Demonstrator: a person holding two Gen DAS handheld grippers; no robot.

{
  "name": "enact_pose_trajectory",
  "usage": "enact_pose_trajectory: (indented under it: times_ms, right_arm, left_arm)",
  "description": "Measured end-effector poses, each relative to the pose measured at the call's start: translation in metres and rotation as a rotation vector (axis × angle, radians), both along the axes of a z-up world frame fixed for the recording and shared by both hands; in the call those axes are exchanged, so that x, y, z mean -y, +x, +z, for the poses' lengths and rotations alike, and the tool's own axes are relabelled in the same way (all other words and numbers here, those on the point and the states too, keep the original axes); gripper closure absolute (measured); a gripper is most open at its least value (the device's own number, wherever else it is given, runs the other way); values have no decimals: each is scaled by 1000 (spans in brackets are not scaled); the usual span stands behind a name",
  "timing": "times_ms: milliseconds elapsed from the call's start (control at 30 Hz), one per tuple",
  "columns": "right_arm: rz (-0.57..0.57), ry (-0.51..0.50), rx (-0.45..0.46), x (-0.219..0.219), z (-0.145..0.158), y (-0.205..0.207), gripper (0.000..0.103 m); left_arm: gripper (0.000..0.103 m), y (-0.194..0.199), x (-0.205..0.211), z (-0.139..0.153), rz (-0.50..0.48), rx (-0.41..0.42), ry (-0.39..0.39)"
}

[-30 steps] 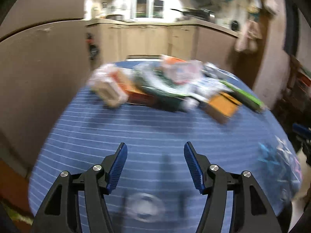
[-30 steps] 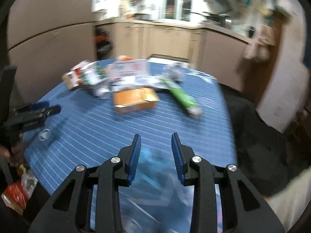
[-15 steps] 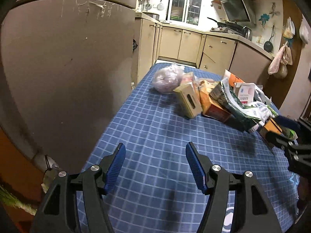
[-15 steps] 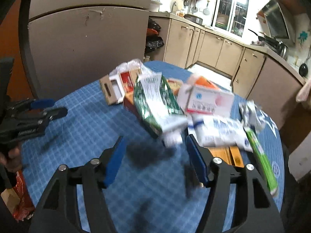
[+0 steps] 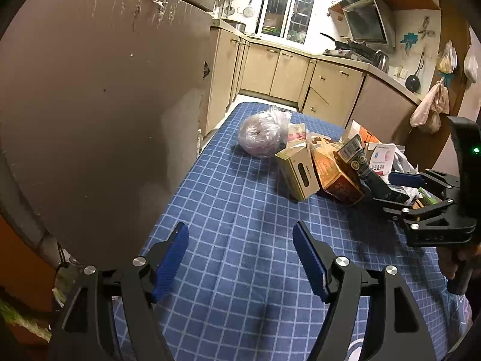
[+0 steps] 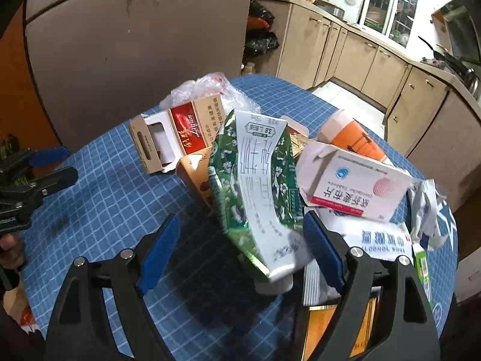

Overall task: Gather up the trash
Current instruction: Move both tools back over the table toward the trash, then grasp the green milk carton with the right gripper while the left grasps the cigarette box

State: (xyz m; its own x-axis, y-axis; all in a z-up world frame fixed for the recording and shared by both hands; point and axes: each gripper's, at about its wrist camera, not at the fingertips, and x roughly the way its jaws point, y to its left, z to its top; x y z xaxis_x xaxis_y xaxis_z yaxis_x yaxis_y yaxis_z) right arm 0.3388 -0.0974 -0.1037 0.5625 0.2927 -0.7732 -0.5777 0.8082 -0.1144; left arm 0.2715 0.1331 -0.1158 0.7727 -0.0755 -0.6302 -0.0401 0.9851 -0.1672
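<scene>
While both grippers sit spread w/ nothing pinched, the left gripper (image 5: 240,258) hangs over bare blue checked tablecloth (image 5: 240,225), w/ free cloth ahead to the crumpled clear plastic bag (image 5: 261,134) near the far edge. Table's left edge runs close along a grey-brown fridge door (image 5: 99,105). Right gripper (image 6: 240,249) is at the trash pile: crushed green-and-white milk carton (image 6: 255,192) lies between its fingers, possibly touching the right one. White-pink medicine box (image 6: 354,192) sits just right; red-tan cigarette carton (image 6: 180,135) behind.
</scene>
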Motion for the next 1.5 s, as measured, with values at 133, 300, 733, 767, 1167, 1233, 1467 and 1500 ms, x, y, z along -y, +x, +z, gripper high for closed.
enact_pose_trajectory:
  times_ms: [133, 300, 733, 767, 1167, 1233, 1467, 1500]
  right_arm:
    - [0, -50, 5, -4, -7, 4, 56]
    - [-17, -16, 37, 8, 3, -12, 77]
    - [-112, 214, 60, 50, 36, -92, 82]
    - [-121, 225, 53, 55, 36, -98, 82]
    - [-193, 298, 19, 89, 34, -134, 82]
    - [-205, 303, 24, 92, 34, -136, 82]
    - [-266, 324, 48, 109, 39, -154, 82]
    - [-272, 326, 50, 111, 39, -156, 82]
  left_arm:
    - [30, 4, -1, -2, 5, -6, -6]
    - [25, 6, -3, -1, 16, -4, -7]
    - [20, 78, 32, 14, -155, 54, -41]
    - [20, 88, 32, 13, -154, 49, -56]
    - [70, 120, 43, -9, -219, -50, -170]
    - [71, 109, 42, -4, -201, -39, -158]
    - [71, 36, 44, 36, -138, 52, -84]
    - [71, 22, 48, 42, -136, 63, -72]
